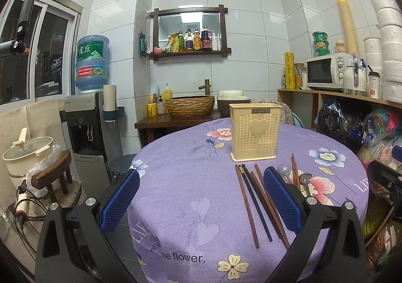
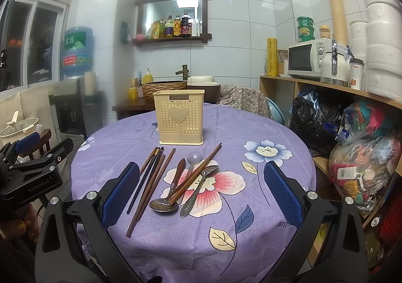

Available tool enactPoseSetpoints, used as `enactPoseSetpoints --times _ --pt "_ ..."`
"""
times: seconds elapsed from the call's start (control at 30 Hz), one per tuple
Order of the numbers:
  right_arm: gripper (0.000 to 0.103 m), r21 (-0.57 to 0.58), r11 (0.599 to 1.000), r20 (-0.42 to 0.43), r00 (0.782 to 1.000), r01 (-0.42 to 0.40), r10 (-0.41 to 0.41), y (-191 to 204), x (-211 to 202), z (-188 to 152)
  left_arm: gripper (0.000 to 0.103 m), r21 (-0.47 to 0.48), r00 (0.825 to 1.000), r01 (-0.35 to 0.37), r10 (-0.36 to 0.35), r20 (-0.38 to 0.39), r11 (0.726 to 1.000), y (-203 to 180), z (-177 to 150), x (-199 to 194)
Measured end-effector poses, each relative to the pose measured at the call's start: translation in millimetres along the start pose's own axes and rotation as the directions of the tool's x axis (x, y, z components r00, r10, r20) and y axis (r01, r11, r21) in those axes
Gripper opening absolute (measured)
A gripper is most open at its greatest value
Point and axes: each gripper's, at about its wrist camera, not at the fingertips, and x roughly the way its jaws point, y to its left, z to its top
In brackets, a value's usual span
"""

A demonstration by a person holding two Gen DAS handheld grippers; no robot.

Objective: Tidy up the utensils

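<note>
The round table (image 2: pixel 263 129) under its purple flowered cloth (image 1: pixel 181 182) drops away at the near rim in both views, with bare cloth to spare on the left half and around the blue flower at 3 o'clock. The left gripper (image 1: pixel 201 197) hangs over that near rim with its jaws spread wide and nothing between them; the right gripper (image 2: pixel 201 192) is likewise wide apart and empty, low over the utensils.

The cream perforated holder (image 2: pixel 179 117) (a raised heart on its front) stands upright toward 12 o'clock. Just in front of it, at the centre, lie the chopsticks (image 2: pixel 150 177), fanned side by side, and right of them the spoons (image 2: pixel 194 182), overlapping, crossed by one more chopstick.

Behind, a white tiled wall carries a mirror shelf of bottles (image 2: pixel 176 26); a basin (image 1: pixel 190 106) sits at 12, a water dispenser (image 1: pixel 85 117) at 9, a microwave (image 2: pixel 309 59) on shelving at 2.

From the left wrist the spoons are mostly hidden behind the right-hand pad (image 1: pixel 279 200). How many spoons overlap is hard to count.
</note>
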Motion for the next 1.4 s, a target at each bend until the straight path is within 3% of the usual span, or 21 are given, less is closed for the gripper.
enactPoseSetpoints --times 1.1,1.4 --pt "0.098 0.0 1.0 -0.001 1.0 0.002 -0.002 -1.8 -1.3 1.0 0.098 0.003 1.0 0.001 -0.001 -0.006 1.0 0.3 -0.5 1.0" --pt "0.098 -0.006 1.0 -0.04 0.999 0.019 -0.019 -2.7 7.8 -1.2 0.098 0.0 0.998 0.003 -0.003 -0.065 1.0 2.3 -0.4 13.9"
